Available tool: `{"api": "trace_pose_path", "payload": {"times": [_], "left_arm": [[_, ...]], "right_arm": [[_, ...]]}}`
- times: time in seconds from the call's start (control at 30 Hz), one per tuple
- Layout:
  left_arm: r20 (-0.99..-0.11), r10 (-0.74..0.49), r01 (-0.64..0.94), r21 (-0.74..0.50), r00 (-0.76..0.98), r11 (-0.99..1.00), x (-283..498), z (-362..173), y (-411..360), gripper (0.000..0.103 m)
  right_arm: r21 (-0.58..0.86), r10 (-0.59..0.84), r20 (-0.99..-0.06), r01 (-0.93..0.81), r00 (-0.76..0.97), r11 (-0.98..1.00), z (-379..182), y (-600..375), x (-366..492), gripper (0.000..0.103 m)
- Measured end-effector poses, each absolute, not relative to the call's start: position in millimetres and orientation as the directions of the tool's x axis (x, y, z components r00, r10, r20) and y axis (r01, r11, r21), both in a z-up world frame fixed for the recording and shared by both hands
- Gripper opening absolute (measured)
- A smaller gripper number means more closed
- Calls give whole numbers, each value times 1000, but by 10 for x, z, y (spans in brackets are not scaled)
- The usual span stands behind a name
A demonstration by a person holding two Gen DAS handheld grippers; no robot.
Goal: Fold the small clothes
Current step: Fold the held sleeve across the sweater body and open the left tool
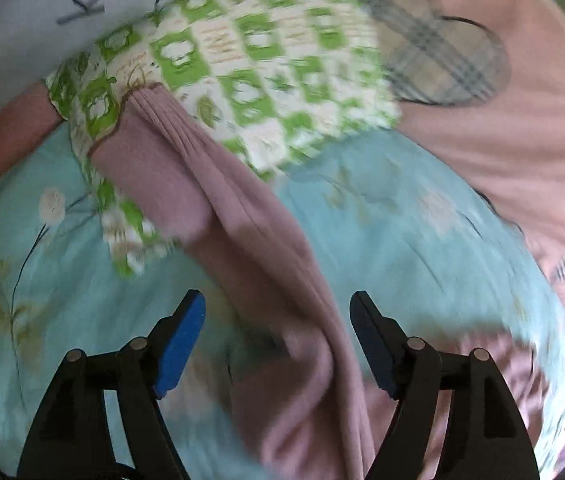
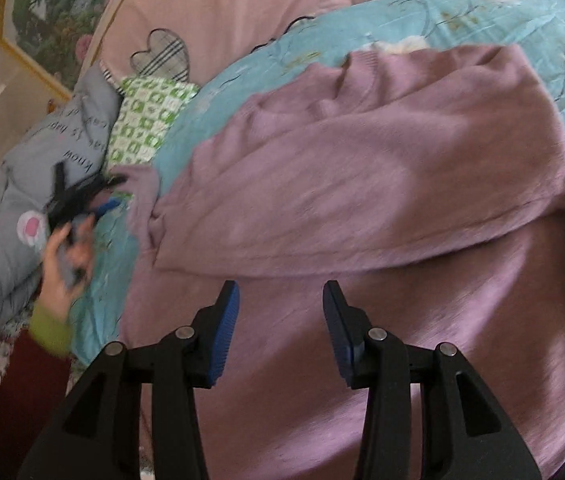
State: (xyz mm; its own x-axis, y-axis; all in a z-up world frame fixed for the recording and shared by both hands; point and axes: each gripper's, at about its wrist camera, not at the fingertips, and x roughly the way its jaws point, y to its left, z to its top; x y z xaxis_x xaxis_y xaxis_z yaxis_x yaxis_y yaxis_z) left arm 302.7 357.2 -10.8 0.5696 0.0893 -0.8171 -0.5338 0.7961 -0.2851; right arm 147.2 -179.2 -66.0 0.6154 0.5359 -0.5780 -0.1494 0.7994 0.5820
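A mauve knit sweater (image 2: 382, 200) lies spread on a light blue floral quilt (image 2: 482, 12), its upper part folded over the lower part. One sleeve (image 1: 242, 216) runs from its ribbed cuff near the green cloth down between my left fingers. My left gripper (image 1: 278, 308) is open, its blue pads on either side of the sleeve, just above it. It also shows blurred in the right wrist view (image 2: 94, 200), held by a hand. My right gripper (image 2: 280, 296) is open and empty over the sweater's lower part.
A green-and-white checked cloth (image 1: 250, 72) lies beyond the sleeve cuff. A grey quilt with printed words (image 2: 42, 160) lies at the left. A pink sheet with plaid hearts (image 1: 502, 120) covers the bed beyond. A framed picture (image 2: 54, 20) hangs on the wall.
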Motion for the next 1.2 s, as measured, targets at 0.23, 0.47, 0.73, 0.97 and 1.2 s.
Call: {"api": "trace_pose_path", "payload": {"times": [0.23,0.47,0.73,0.97,1.2], "left_arm": [[-880,117,-652,-246,460,717,3540,-517,4062,45],[-782,158,-498,-214,603,840,3459,25,3479,4],[-636,-102,-82,-253,765,964,2916,823,1660,3],[-652,-323,296,-156,686,942,2701,731,-177,4],[-793,-301,414,-68,530,908,2651,-98,-1034,12]], "right_arm": [[594,536,-580,-133,613,794,-675,-1802,1426,45],[597,513,-576,-101,637,796,-655,-1922,1377,45],[635,472,-522,-45,710,771,-551,-2222,1205,45],[634,399,-495,7,772,773,-456,-2584,862,45],[644,335,-513,96,790,759,-535,-2900,679,45]]}}
